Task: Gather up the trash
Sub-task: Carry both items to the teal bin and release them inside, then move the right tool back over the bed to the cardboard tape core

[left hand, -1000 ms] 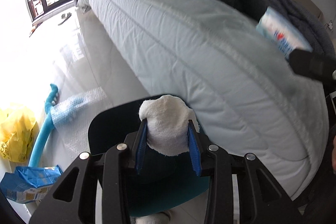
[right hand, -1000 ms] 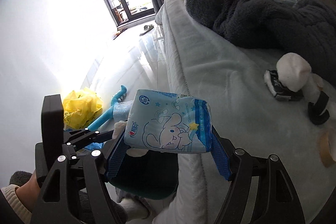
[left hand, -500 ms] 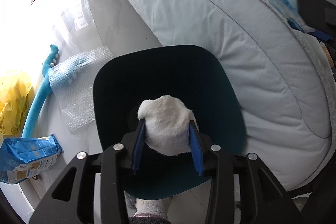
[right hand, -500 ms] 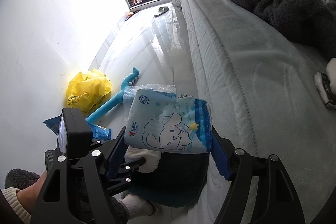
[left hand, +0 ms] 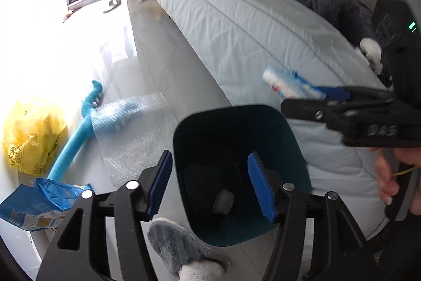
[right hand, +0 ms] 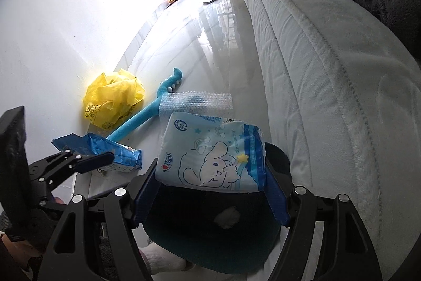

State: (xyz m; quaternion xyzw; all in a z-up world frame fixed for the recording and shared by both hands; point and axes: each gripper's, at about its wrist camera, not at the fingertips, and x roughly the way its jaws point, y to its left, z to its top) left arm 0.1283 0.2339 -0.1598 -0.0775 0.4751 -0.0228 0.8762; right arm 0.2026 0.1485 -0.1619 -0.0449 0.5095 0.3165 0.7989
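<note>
My left gripper (left hand: 210, 183) hovers over the dark teal bin (left hand: 289, 149), its jaws opening with nothing between them. A white paper wad (left hand: 223, 200) lies at the bottom of the bin. My right gripper (right hand: 210, 191) is shut on a blue and white tissue pack (right hand: 210, 157) with a cartoon print, held above the bin (right hand: 205, 254), where the wad (right hand: 227, 216) shows below it. In the left wrist view the pack (left hand: 292, 87) appears at the right, above the bin's far rim. The left gripper's fingers (right hand: 105, 157) show at the left of the right wrist view.
On the floor by the wall lie a yellow plastic bag (left hand: 29, 133), a blue snack bag (left hand: 39, 202), bubble wrap (left hand: 136, 128) and a teal long-handled brush (left hand: 79, 133). The bed (left hand: 250, 30) rises right beside the bin. A person's slippered foot (left hand: 179, 249) stands by the bin.
The left jaws have spread apart and the white wad has dropped from them into the bin. The right gripper has come down over the bin with the pack.
</note>
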